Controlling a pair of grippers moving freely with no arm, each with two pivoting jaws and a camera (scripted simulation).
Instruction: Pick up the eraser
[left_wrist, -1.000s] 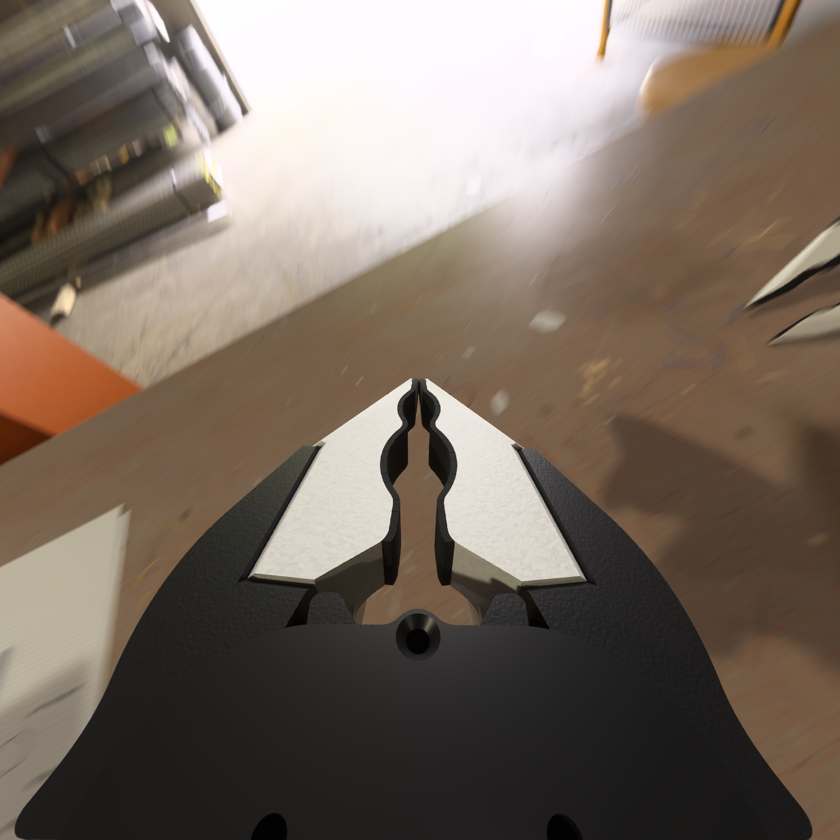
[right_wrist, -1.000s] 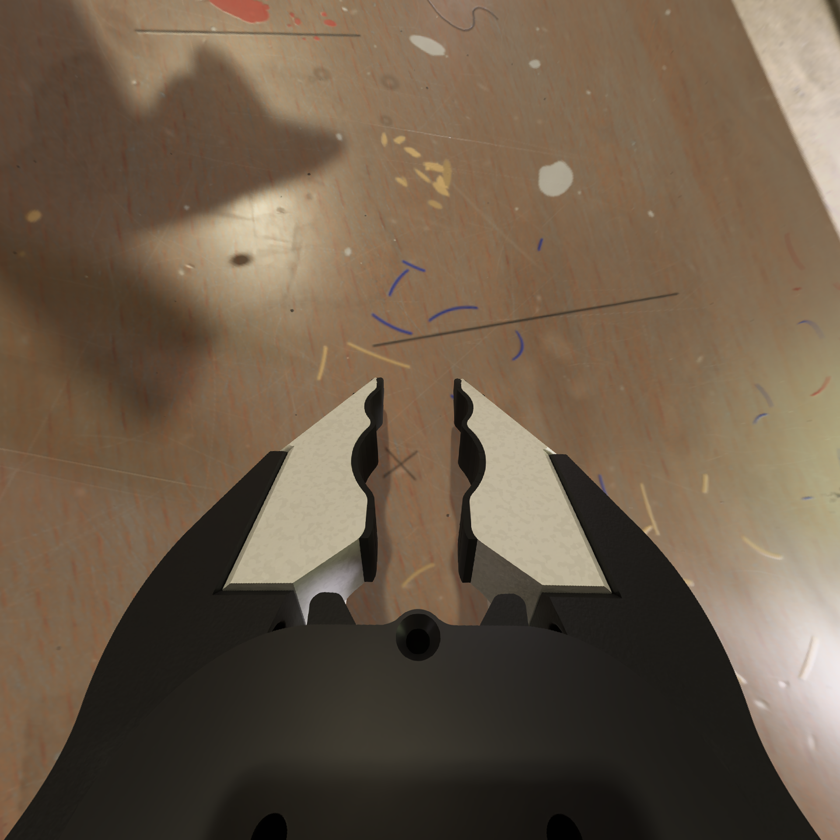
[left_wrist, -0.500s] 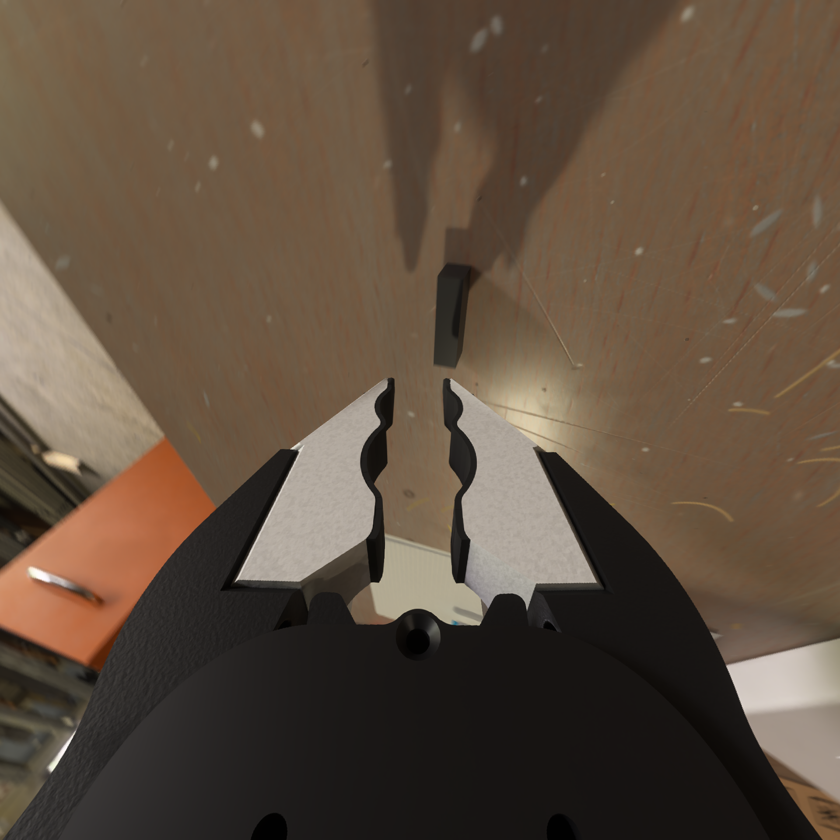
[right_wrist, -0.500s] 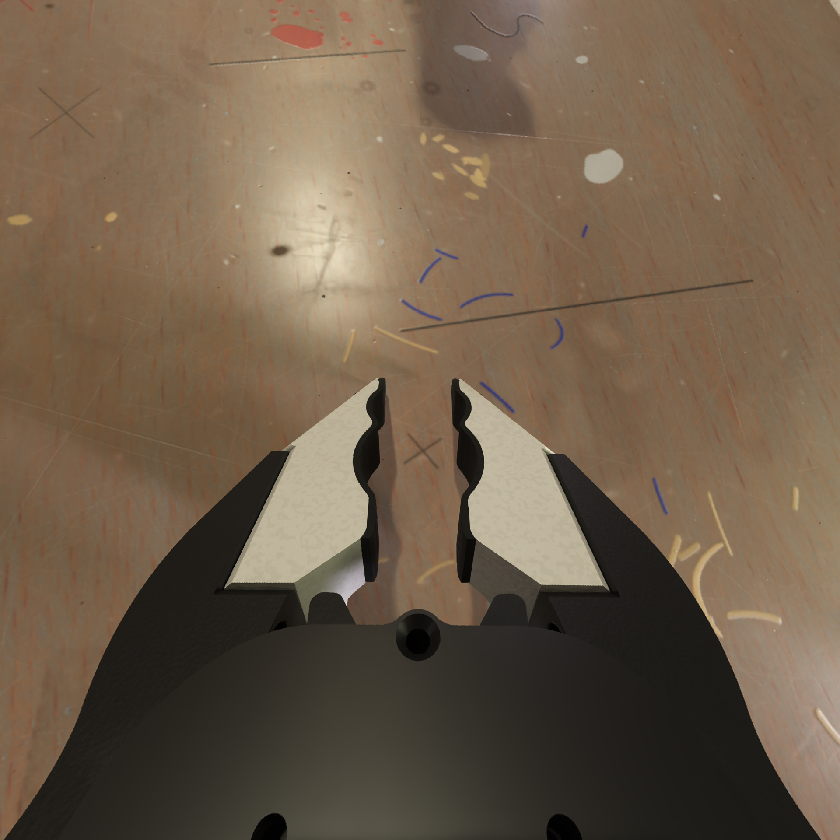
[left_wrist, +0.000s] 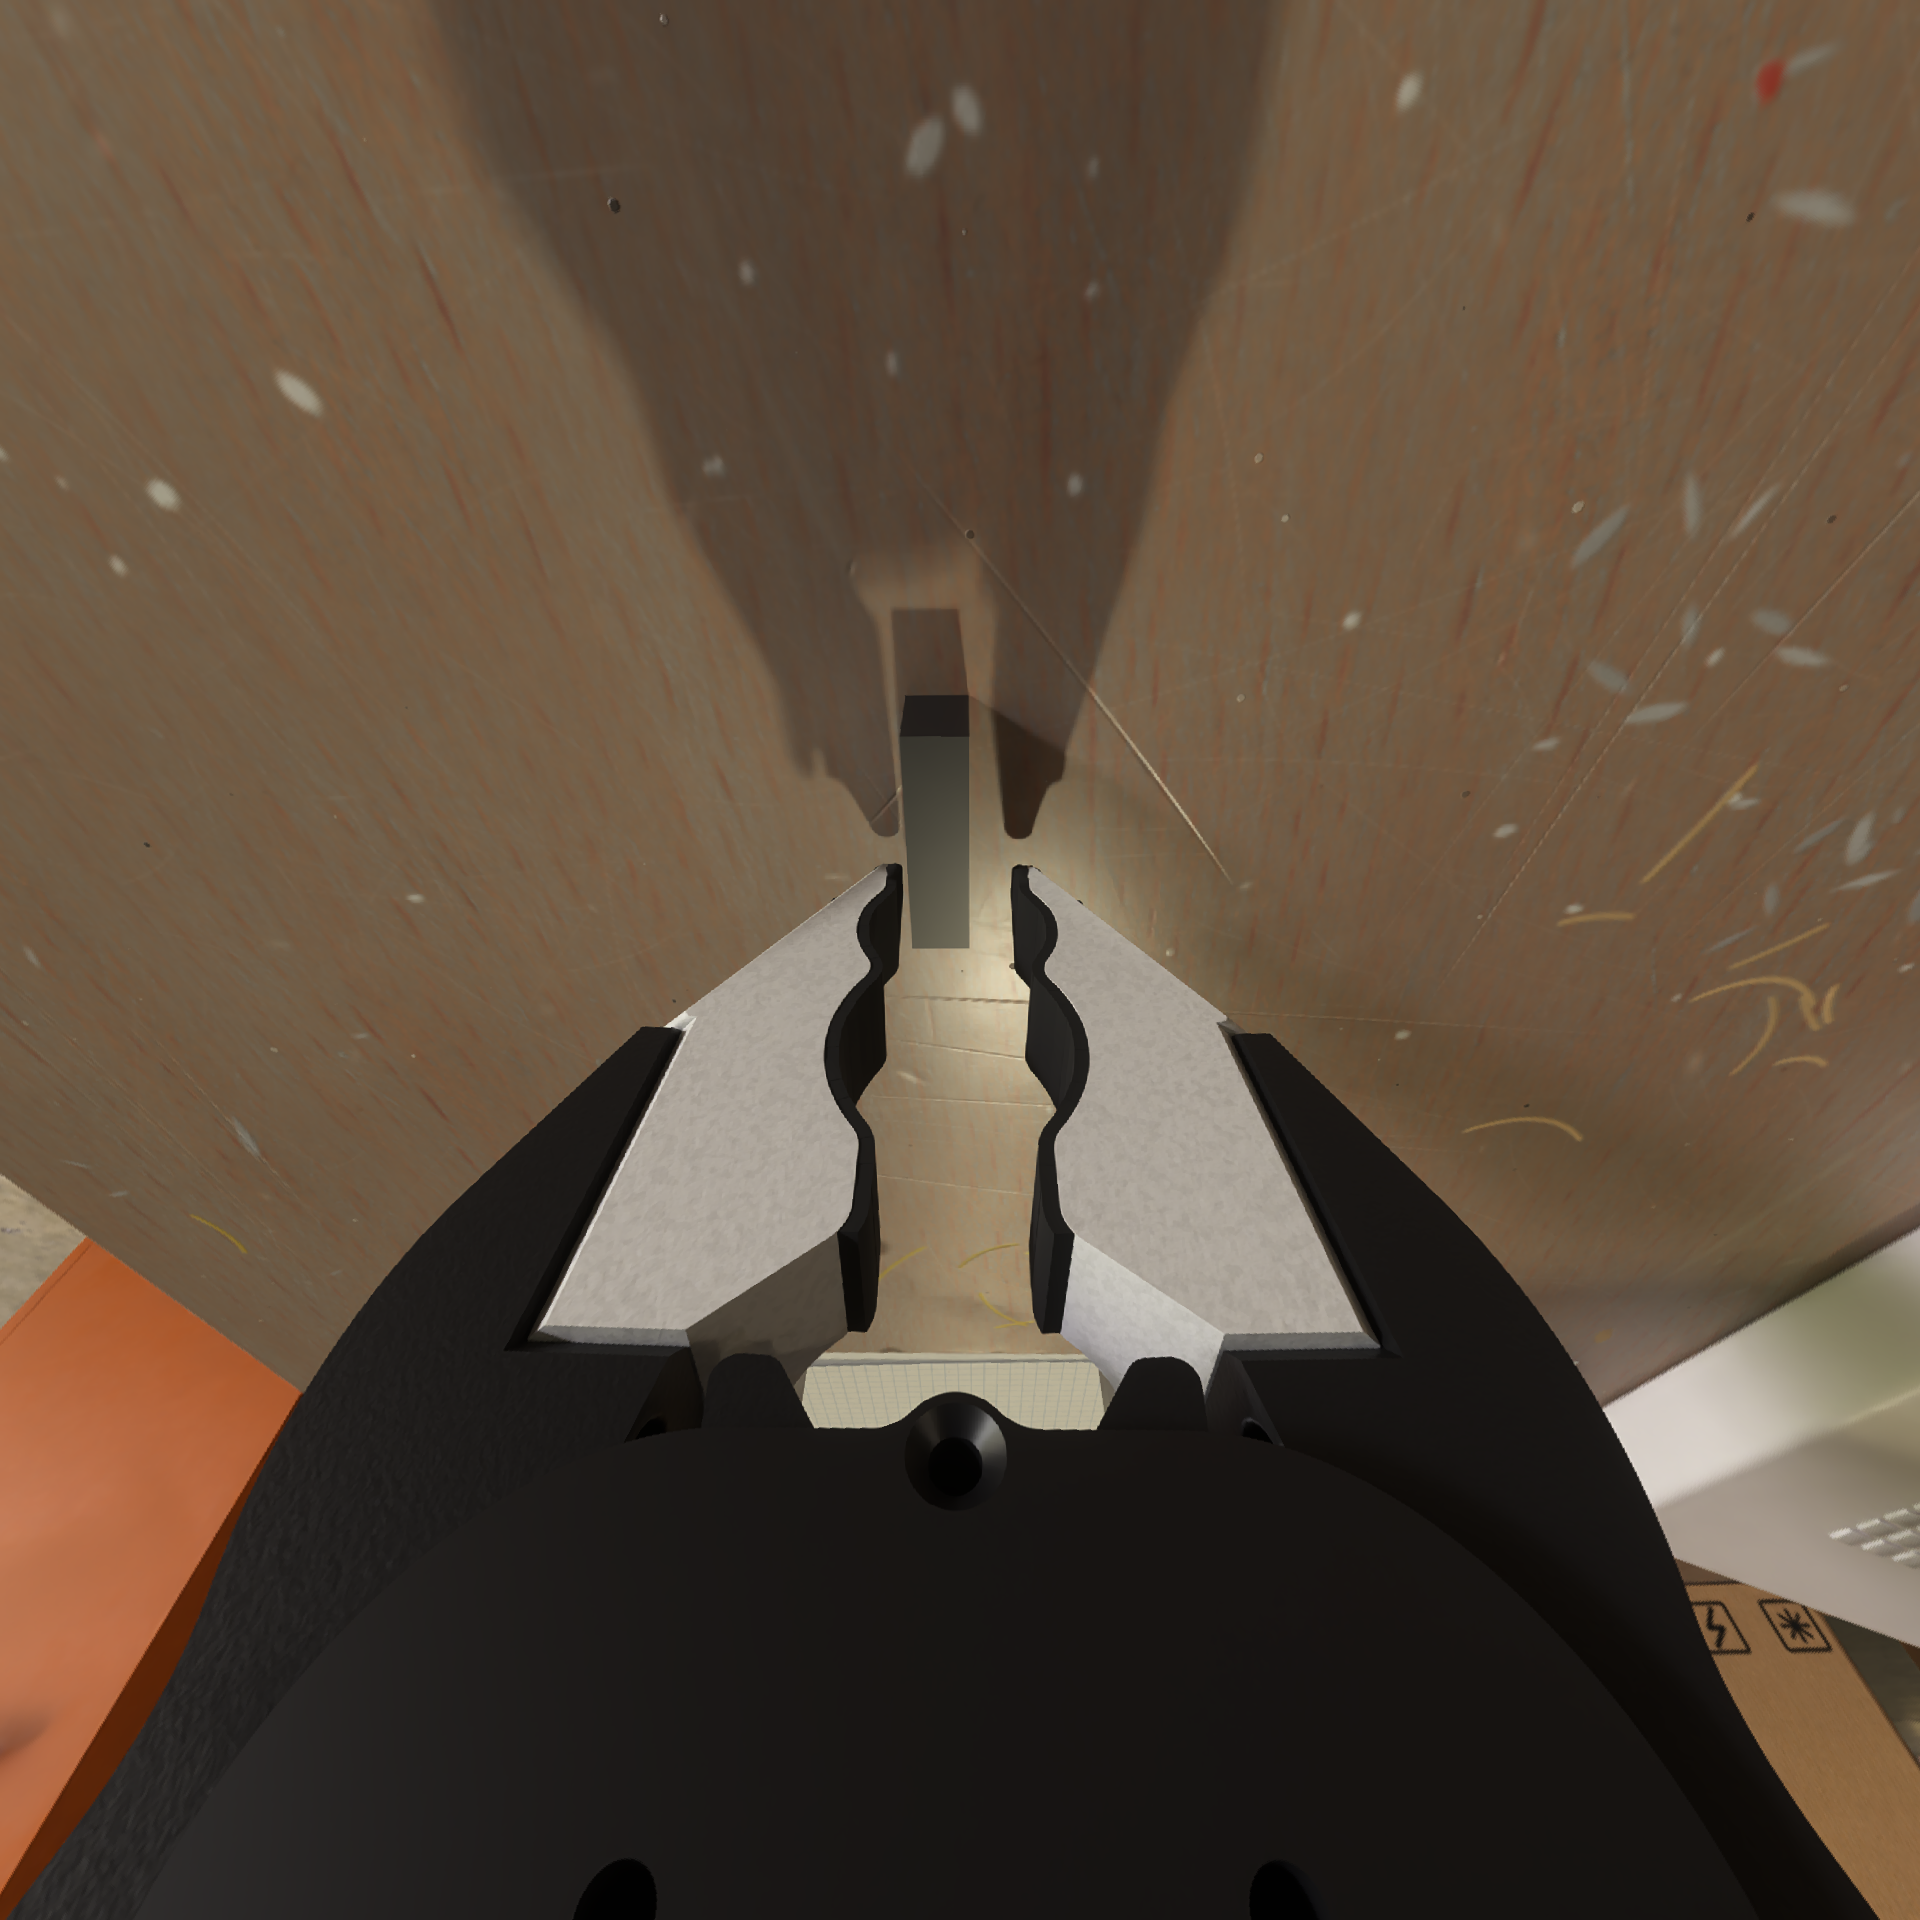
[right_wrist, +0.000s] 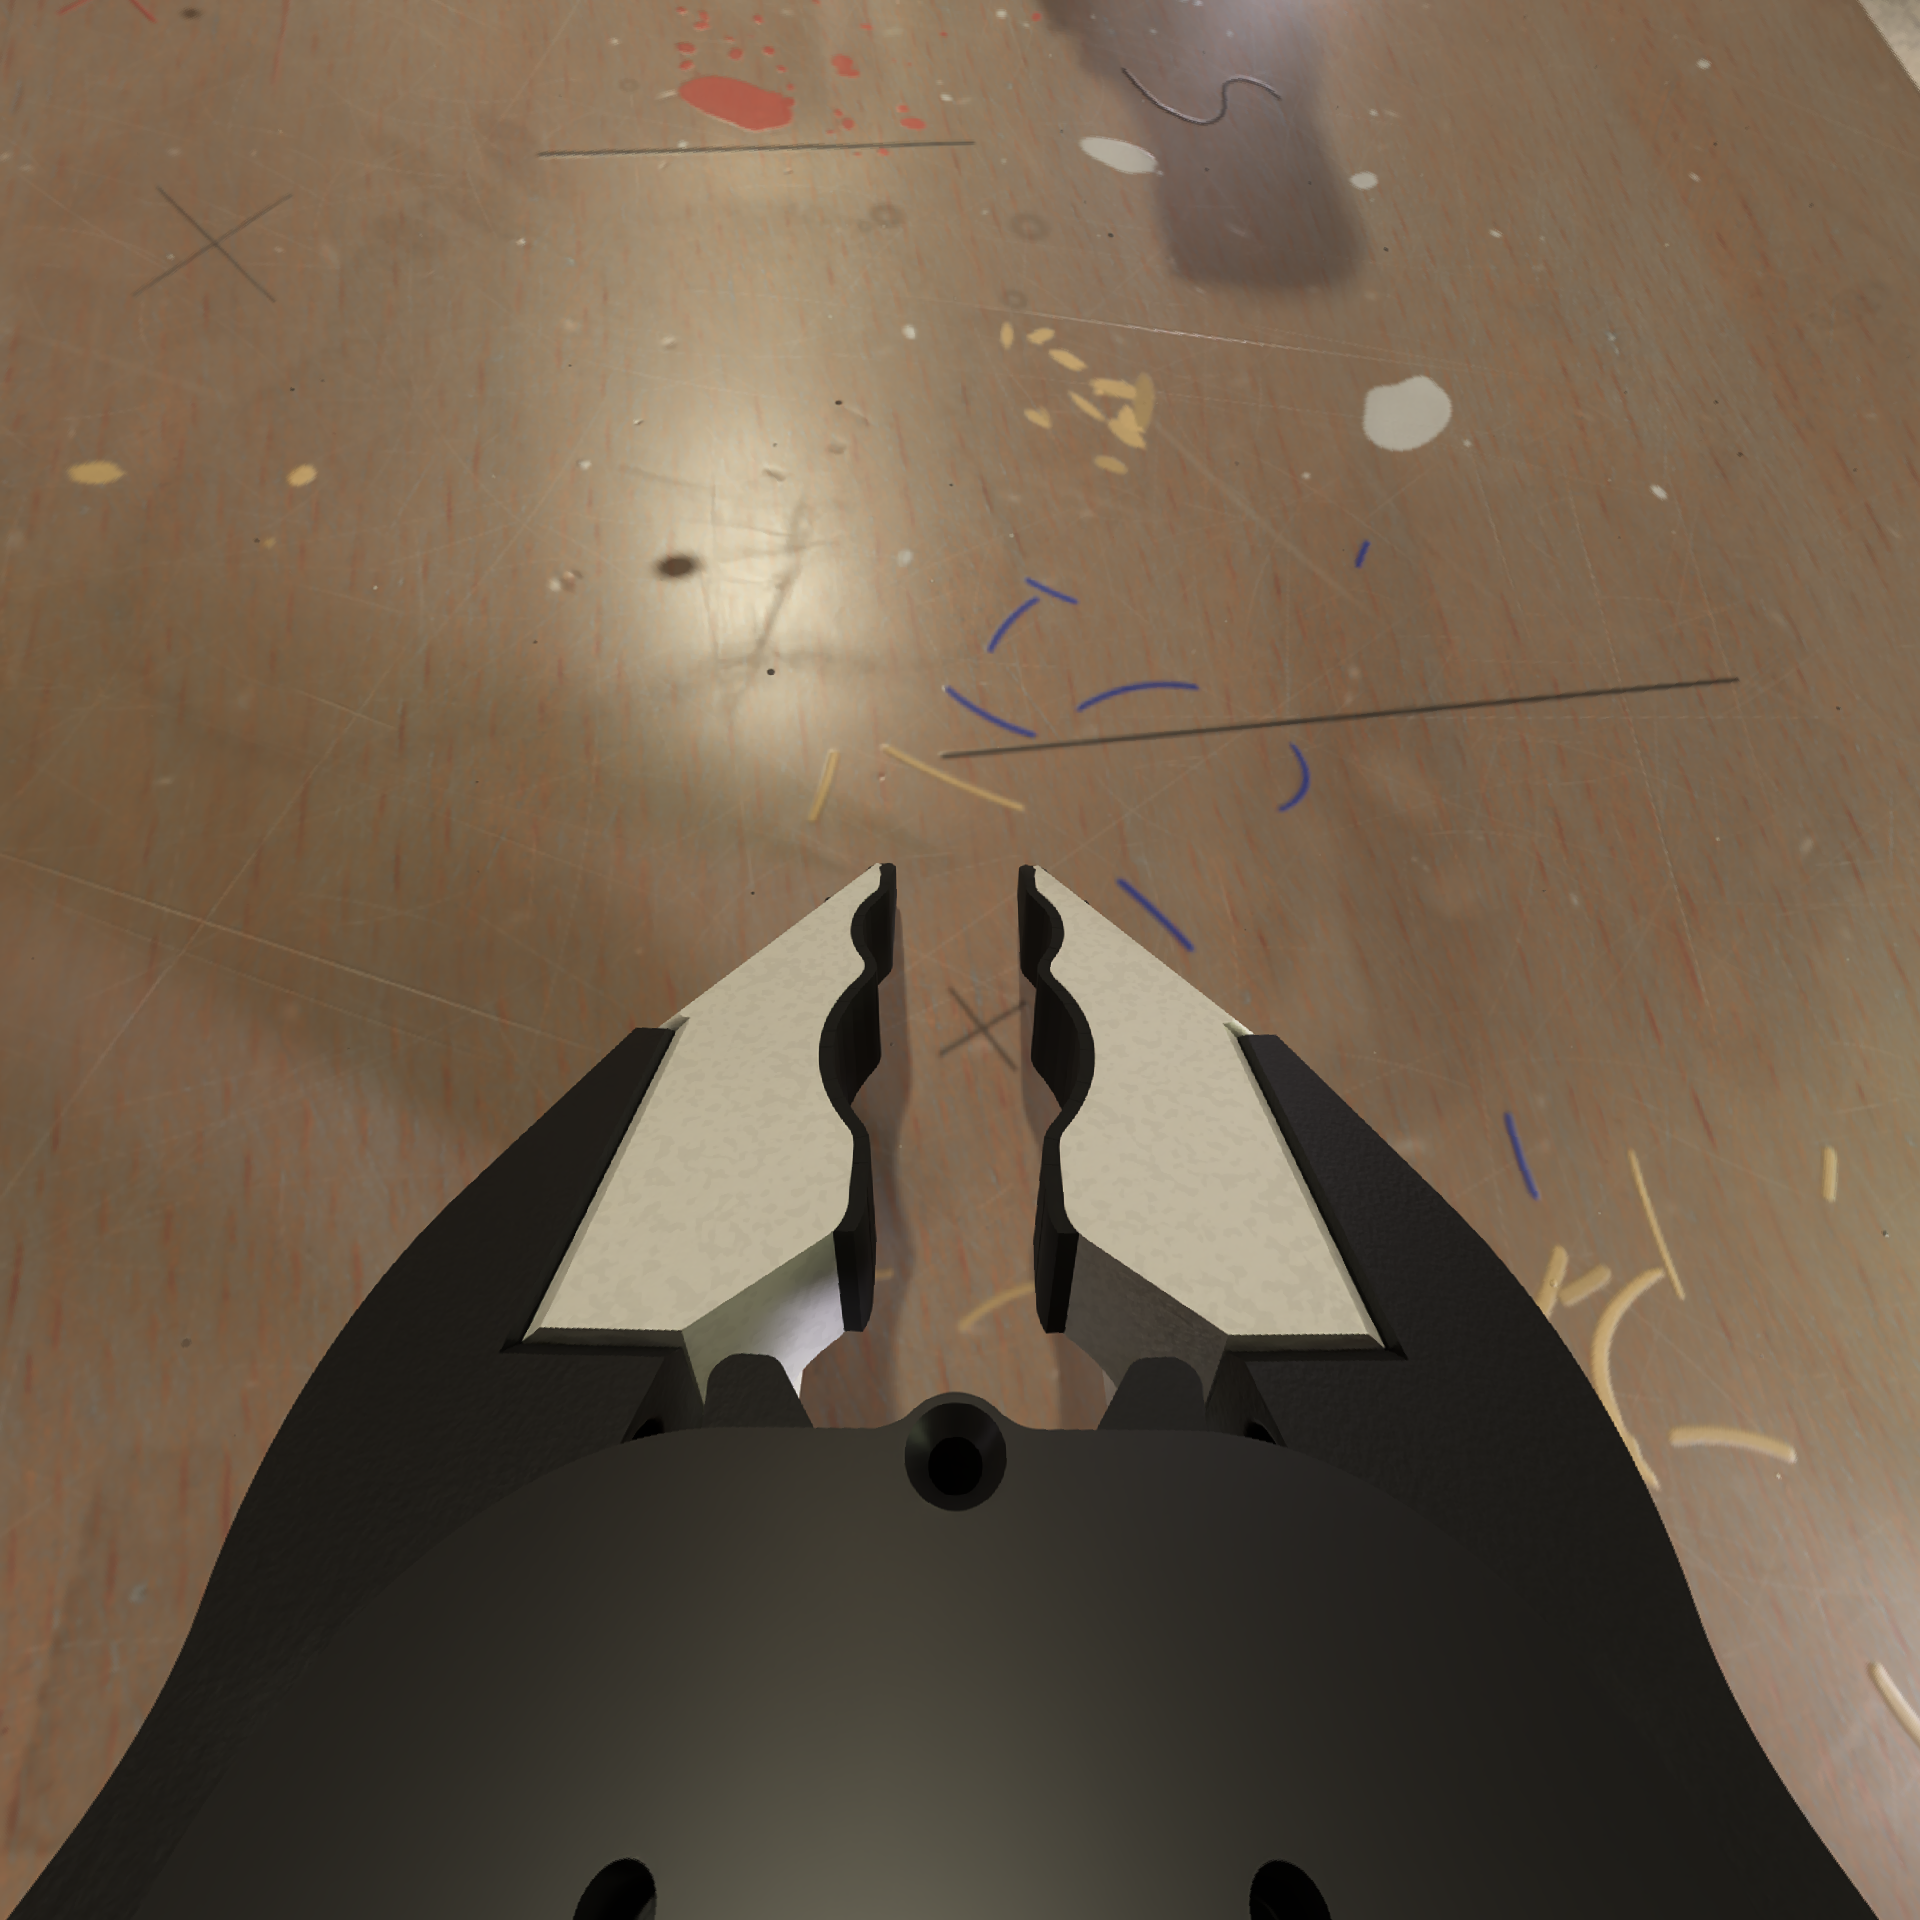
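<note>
Since half a second ago our left tongs have closed in on the dark eraser: its near end now sits between our parted tips, close by the left one, untouched. An orange cabinet lies lower left, a cardboard box lower right. Our right tongs hover narrowly apart above the paint-flecked wooden tabletop, holding nothing.

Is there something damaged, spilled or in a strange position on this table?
Only the table looks worn: scratches, pen marks and dried paint spots, including a red splash. The dark eraser stands on its narrow edge, between the open left gripper's fingertips. Nothing looks broken.
</note>
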